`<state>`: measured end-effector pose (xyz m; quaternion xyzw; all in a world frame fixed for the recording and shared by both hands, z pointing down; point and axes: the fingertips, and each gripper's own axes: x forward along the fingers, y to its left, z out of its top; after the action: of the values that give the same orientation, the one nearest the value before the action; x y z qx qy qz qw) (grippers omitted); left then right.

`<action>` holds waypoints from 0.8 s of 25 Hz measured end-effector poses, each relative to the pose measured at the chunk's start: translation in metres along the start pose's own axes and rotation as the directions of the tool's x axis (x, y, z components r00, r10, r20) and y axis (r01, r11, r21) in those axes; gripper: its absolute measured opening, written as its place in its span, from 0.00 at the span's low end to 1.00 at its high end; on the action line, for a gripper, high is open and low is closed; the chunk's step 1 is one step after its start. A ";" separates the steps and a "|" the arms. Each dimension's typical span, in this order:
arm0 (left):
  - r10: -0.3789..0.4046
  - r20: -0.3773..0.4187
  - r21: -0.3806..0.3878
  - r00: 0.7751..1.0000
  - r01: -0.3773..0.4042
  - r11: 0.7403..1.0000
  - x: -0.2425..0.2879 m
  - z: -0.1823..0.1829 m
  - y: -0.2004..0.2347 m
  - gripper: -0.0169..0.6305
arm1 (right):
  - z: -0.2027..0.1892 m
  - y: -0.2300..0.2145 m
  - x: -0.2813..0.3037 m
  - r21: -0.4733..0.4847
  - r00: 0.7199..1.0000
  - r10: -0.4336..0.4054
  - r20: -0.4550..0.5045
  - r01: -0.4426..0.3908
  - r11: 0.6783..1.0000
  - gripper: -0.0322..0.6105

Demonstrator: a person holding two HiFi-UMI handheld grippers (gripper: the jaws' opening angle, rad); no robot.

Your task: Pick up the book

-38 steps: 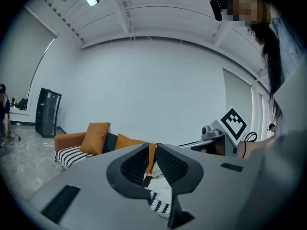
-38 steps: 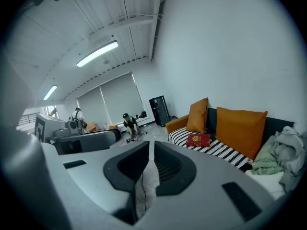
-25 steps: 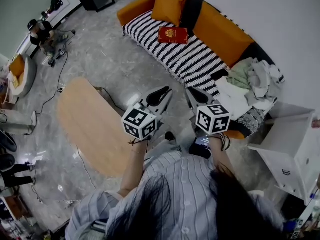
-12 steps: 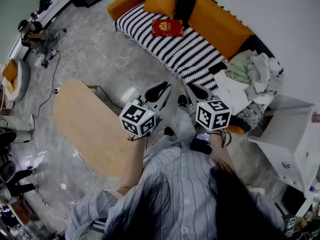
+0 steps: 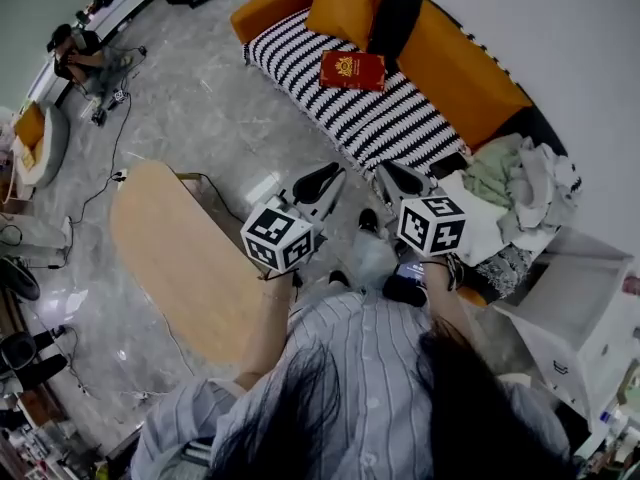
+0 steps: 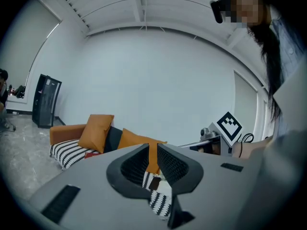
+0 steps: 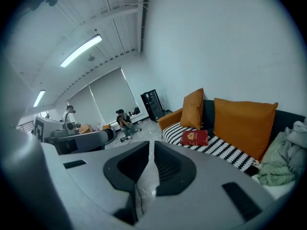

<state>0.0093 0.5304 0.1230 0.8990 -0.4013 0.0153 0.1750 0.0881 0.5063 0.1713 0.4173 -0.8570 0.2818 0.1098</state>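
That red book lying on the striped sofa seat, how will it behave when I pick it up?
The red book looks like a hardcover, so it probably stays stiff. It lies flat on the soft-looking striped seat cover, so it may sink a little when pressed. Its cover looks smooth, possibly slippery.

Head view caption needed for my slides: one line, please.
Left claw and right claw, shut and empty, point toward the red book on the striped sofa.

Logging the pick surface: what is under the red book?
The red book lies flat on a striped cover spread over the orange sofa. What lies beneath that cover is hidden.
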 end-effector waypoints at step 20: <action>0.104 -0.015 -0.011 0.994 -0.104 0.994 0.131 0.045 0.080 0.09 | 0.092 -0.100 0.098 -0.013 0.994 0.098 -0.052 -0.099 0.995 0.12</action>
<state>0.0350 0.3724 0.1274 0.8756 -0.4465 0.0285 0.1820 0.1085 0.3402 0.1769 0.3666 -0.8755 0.2908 0.1208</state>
